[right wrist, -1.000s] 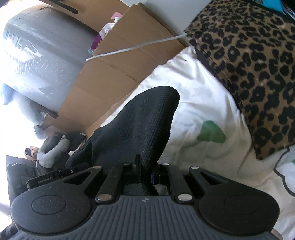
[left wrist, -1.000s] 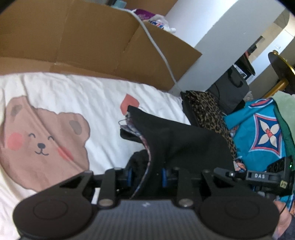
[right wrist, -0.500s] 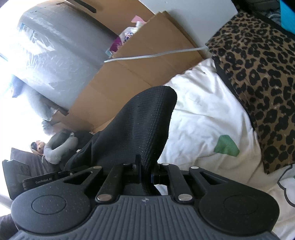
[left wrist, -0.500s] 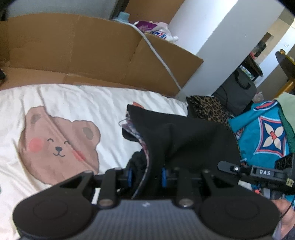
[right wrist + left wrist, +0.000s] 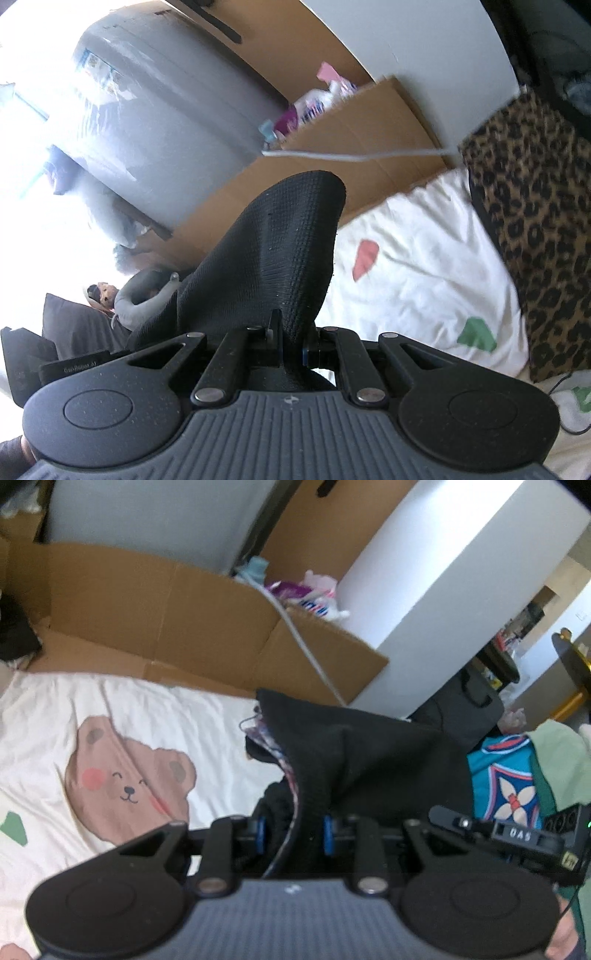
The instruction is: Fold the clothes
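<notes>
Left wrist view
Left gripper (image 5: 293,834): its fingers are clamped on a fold of the black garment (image 5: 369,760), with a patterned lining edge showing at the pinch.
Garment position: it is held up off the bed, stretched across to the right, where the other gripper's body (image 5: 517,836) shows at the frame edge.
Bed sheet (image 5: 184,716): white, printed with a brown bear face (image 5: 129,779), lying below and left of the garment.
Behind the bed: an opened cardboard box (image 5: 177,620) with a pale cable (image 5: 306,653) draped over its edge.
Far right: a teal patterned cloth (image 5: 509,782), partly behind the garment.

Right wrist view
Right gripper (image 5: 291,347): its fingers are clamped on another edge of the black garment (image 5: 280,251), which rises in a rounded peak just above the pinch.
Bed sheet (image 5: 413,258): white with red and green shapes, beyond and to the right of the garment.
Leopard-print cloth (image 5: 535,229): lies on the bed at the right edge, touching the sheet.
Cardboard box (image 5: 369,122): behind the garment, with the pale cable (image 5: 354,156) across it.
</notes>
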Motion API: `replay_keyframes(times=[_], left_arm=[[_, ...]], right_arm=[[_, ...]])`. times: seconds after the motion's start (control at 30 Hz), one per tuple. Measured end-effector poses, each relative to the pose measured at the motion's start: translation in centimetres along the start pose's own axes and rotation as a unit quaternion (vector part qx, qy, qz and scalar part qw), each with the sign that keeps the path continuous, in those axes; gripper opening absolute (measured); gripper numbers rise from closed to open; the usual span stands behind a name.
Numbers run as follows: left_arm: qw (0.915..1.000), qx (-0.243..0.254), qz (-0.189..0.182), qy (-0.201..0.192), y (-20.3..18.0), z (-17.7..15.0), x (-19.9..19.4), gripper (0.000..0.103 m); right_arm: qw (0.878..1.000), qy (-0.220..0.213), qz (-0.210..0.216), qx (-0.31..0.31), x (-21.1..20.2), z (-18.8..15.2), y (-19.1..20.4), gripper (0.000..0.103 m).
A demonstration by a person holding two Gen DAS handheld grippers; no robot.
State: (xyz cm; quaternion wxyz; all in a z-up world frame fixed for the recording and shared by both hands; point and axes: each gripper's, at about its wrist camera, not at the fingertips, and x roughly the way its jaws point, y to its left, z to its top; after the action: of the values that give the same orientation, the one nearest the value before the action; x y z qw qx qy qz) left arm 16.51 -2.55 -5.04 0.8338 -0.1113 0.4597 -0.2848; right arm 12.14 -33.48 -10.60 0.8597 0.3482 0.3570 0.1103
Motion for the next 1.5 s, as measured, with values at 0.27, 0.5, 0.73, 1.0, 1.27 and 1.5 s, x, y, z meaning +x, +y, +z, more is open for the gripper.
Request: replay_keyframes(times=[0.27, 0.5, 0.73, 1.0, 1.27, 1.5], left_arm=[[0.9989, 0.024, 0.005, -0.04, -5.7, 2.1, -5.0, 0.029], [0.9963, 0.048, 0.006, -0.071, -9.9, 2.7, -8.4, 0.029], [0.9919, 0.064, -0.004, -0.11, -13.6, 3.0, -11.2, 0.029], [0.9906, 0.05, -0.027, -0.125, -15.9, 2.5, -11.9, 0.029], [0.9913, 0.046, -0.035, -0.118, -16.2, 2.0, -10.3, 0.029], [0.9925, 0.046, -0.04, -0.106, -17.3, 1.8, -8.6, 0.029]], right_arm=[[0.999, -0.028, -0.022, -0.031, -5.4, 4.3, 5.6, 0.007], [0.996, -0.053, -0.038, -0.066, -10.5, 7.1, 11.4, 0.008], [0.989, -0.082, -0.064, -0.105, -15.4, 9.0, 16.0, 0.007], [0.983, -0.097, -0.108, -0.11, -19.3, 9.4, 18.8, 0.008], [0.981, -0.108, -0.118, -0.107, -19.8, 8.5, 17.5, 0.008], [0.978, -0.12, -0.133, -0.107, -19.9, 8.2, 16.2, 0.008]])
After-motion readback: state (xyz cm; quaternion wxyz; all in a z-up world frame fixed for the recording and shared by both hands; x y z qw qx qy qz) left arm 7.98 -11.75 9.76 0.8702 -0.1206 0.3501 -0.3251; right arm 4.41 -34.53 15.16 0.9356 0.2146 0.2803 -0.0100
